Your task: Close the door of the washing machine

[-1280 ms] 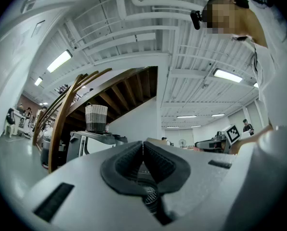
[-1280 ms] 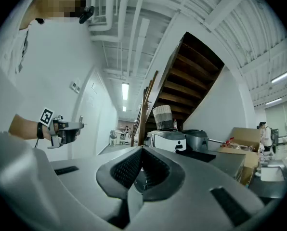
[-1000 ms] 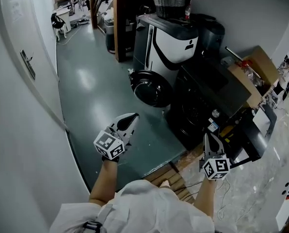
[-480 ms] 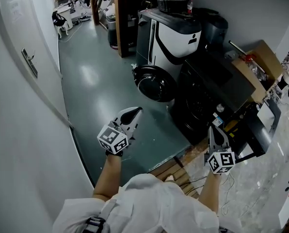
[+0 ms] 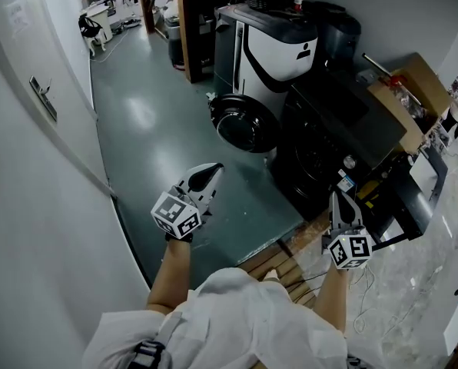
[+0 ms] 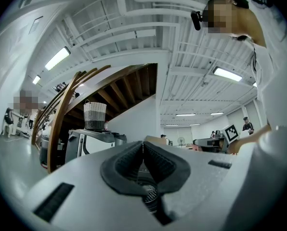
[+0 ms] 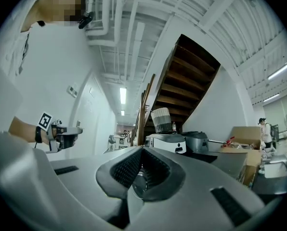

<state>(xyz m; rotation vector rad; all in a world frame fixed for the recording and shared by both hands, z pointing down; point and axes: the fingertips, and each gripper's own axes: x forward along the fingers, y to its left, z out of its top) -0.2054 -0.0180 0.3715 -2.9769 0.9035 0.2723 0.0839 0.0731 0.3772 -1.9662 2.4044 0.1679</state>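
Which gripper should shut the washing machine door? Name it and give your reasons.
Left, probably. The left gripper, shut and empty, points over the floor toward the swung-out door. The right gripper, also shut, is by the front of the washing machine, off the door's swing side.

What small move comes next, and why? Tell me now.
Probably bring the shut, empty left gripper forward to the round black washing-machine door: it stands swung open, untouched, and that gripper looks the nearer of the two.
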